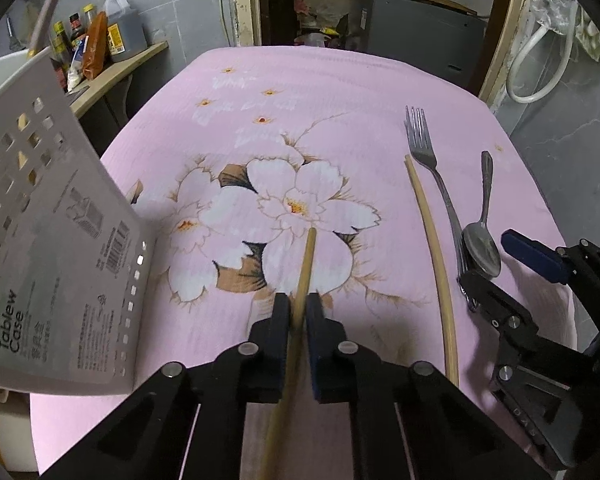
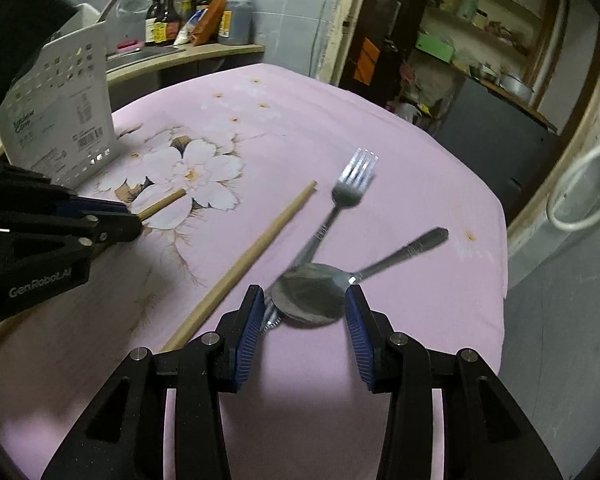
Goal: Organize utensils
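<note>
My left gripper (image 1: pixel 298 312) is shut on a wooden chopstick (image 1: pixel 306 264) and holds it above the pink floral tablecloth (image 1: pixel 260 80); it also shows in the right wrist view (image 2: pixel 140 220). A second chopstick (image 1: pixel 432 248) lies on the cloth beside a metal fork (image 1: pixel 432 172) and a metal spoon (image 1: pixel 482 248). My right gripper (image 2: pixel 304 312) is open, its jaws on either side of the spoon's bowl (image 2: pixel 308 294), which rests over the fork's handle (image 2: pixel 320 228). The white perforated tableware case (image 1: pixel 52 240) stands at the left.
A wooden counter (image 2: pixel 188 54) with sauce bottles (image 2: pixel 168 16) and a large jug (image 2: pixel 236 12) stands behind the table at the left. A dark cabinet (image 2: pixel 496 136) and shelves stand at the back right. The table's right edge (image 2: pixel 500 240) drops off near the spoon.
</note>
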The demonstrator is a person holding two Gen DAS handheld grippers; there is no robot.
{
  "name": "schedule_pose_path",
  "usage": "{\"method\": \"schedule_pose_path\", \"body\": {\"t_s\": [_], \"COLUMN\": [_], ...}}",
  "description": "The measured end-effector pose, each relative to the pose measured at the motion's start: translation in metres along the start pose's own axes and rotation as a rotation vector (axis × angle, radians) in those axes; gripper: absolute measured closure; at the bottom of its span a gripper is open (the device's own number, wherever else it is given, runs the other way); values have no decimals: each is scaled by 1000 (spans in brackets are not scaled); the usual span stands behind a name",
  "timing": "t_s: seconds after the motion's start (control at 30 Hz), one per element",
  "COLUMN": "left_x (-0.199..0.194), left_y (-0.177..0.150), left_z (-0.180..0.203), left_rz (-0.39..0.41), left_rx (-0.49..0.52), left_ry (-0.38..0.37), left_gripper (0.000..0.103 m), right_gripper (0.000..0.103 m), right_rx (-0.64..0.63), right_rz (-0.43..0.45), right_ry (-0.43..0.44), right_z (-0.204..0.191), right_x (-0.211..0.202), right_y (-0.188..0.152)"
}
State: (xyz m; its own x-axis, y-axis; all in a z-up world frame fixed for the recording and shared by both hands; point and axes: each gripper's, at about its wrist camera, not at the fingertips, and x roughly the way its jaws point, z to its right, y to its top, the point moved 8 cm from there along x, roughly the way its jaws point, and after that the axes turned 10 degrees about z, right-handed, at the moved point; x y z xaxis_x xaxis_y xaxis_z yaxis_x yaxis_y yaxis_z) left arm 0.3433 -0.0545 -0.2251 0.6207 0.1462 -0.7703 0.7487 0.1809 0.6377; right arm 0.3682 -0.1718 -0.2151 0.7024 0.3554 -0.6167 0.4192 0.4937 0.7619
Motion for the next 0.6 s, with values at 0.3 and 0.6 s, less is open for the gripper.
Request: {"method": "schedule_pose_path", "body": {"t_s": [0.3, 0.6], "left_x": [0, -16], "left_y": [0, -5], "left_z": [-6, 2], "left_rz": [7, 36], "left_rx": [-33, -62], "left_ry": [-55, -131], "left_gripper": [97, 97], "right_gripper": [98, 102], "right_rx": [70, 213], "right_rz": [44, 129], "right_ry": [-7, -18], "right_z": [7, 28], "right_x": [-5, -42], "right_y": [11, 29]}}
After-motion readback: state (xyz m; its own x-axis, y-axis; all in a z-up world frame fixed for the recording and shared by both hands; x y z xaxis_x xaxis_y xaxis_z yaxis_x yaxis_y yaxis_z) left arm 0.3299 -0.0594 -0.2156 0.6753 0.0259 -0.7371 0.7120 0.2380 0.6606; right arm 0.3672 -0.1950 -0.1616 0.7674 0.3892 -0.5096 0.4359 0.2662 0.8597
